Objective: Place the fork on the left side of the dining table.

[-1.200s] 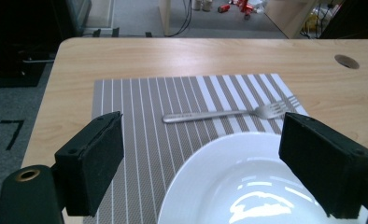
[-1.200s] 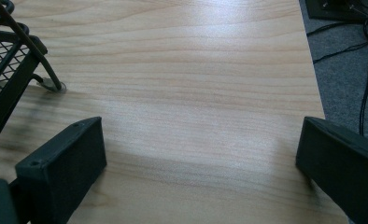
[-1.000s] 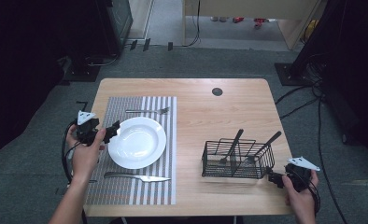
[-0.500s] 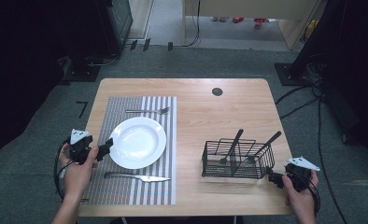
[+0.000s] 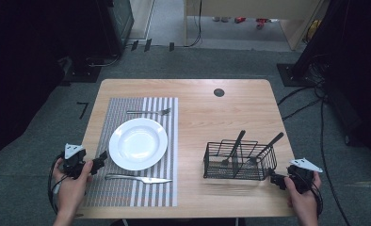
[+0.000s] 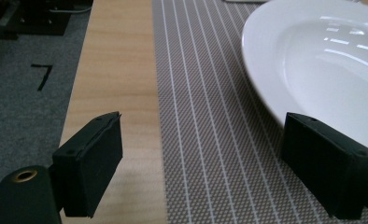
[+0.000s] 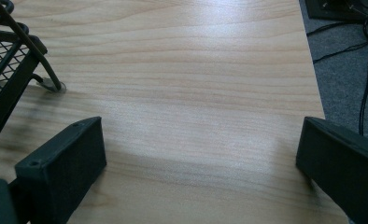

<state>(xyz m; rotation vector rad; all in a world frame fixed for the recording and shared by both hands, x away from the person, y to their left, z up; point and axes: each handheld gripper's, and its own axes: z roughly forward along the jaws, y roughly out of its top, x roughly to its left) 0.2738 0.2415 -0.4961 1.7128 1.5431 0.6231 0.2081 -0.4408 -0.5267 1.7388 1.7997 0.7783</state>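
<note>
The place setting looks nearly done: white plate (image 5: 138, 143) on the striped placemat (image 5: 127, 188), fork (image 5: 149, 112) beyond it, knife (image 5: 137, 178) before it. The left gripper (image 5: 100, 160) gapes wide and empty just beside the plate's rim; the right gripper (image 5: 274, 178), equally open and empty, rests next to the wire cutlery basket (image 5: 239, 162), where utensils remain.

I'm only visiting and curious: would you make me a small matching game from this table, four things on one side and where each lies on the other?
Things:
1. round white plate
2. silver fork
3. silver table knife
4. black wire basket

Places:
A. on the striped mat, beyond the plate
B. on bare wood, near the right gripper
C. middle of the grey striped placemat
D. on the mat, on the person's side of the plate

Pairs: 1-C, 2-A, 3-D, 4-B
</note>
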